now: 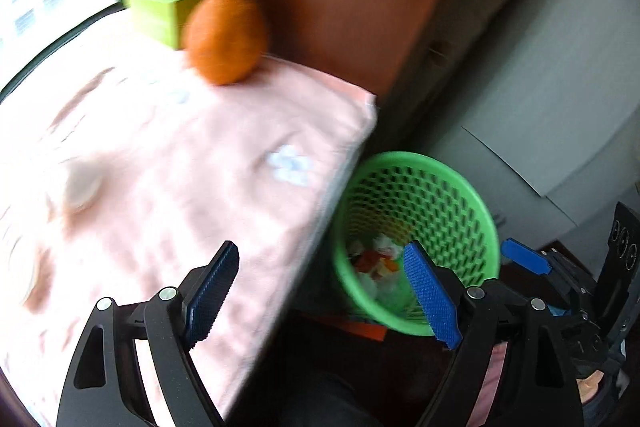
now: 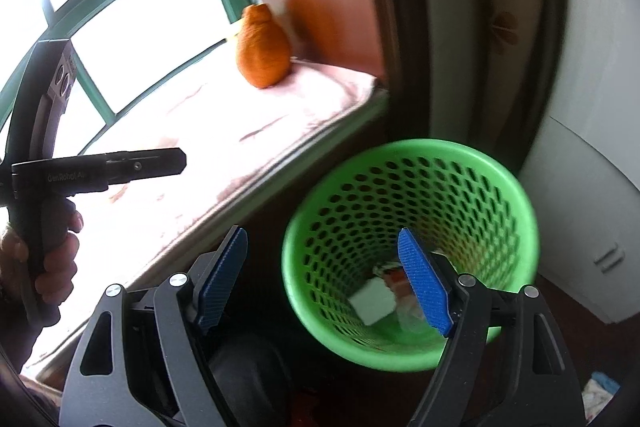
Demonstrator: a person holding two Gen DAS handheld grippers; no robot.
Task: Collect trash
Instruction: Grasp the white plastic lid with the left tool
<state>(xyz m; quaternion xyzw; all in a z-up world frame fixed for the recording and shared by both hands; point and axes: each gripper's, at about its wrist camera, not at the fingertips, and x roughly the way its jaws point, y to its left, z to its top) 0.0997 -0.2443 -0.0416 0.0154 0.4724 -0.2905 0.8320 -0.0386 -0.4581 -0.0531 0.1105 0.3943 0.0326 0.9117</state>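
Both grippers, left gripper (image 1: 320,291) and right gripper (image 2: 324,281), hold jaws apart, empty. Trash (image 2: 374,301) lies in the green basket (image 2: 412,155) beyond the jaws; next, probably seek remaining litter.

Both wrist cameras look steeply down along their own blue-padded fingers. The left view sits close over the pink cushion (image 1: 180,155); the right hangs near the green basket (image 2: 412,251). Both share basket, cushion and orange toy (image 2: 262,47).

Both hand-held grippers pointed steeply downward with jaws spread wide and nothing between them, the left hand-held gripper (image 1: 324,293) beside the right hand-held gripper (image 2: 324,281).
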